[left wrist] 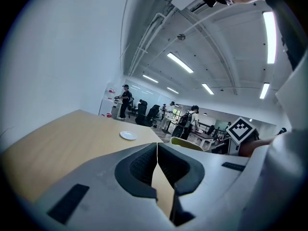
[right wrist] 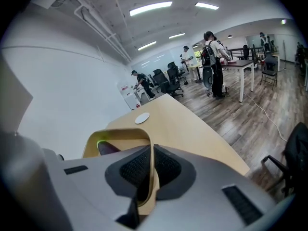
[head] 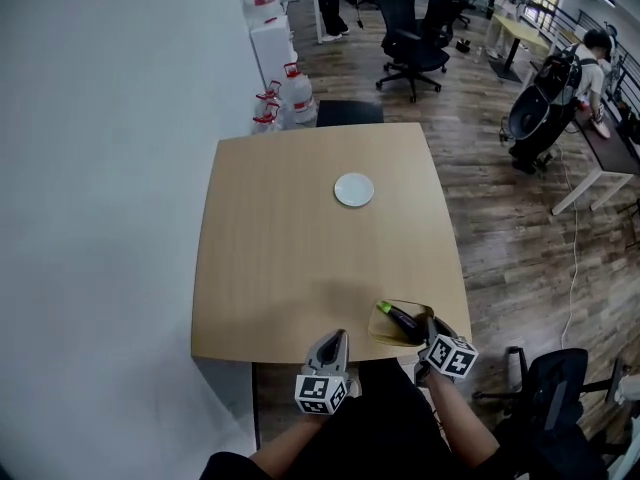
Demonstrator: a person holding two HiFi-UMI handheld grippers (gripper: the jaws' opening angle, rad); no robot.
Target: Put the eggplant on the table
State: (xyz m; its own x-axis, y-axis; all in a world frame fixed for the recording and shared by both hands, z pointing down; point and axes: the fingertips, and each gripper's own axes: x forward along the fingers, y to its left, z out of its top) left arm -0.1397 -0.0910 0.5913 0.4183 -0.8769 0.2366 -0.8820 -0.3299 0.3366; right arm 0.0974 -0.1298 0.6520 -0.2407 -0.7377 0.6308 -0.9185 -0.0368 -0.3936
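Note:
A dark purple eggplant with a green stem lies inside a tan bowl that is over the near right corner of the wooden table. My right gripper is shut on the bowl's rim. In the right gripper view the rim runs between the pads of the right gripper, and the eggplant peeks out behind it. My left gripper hovers at the table's front edge, left of the bowl. In the left gripper view, the left gripper is shut with nothing in it.
A small white plate sits on the far half of the table. A white wall runs along the left. Water jugs and a black office chair stand beyond the table. Another black chair stands at my right.

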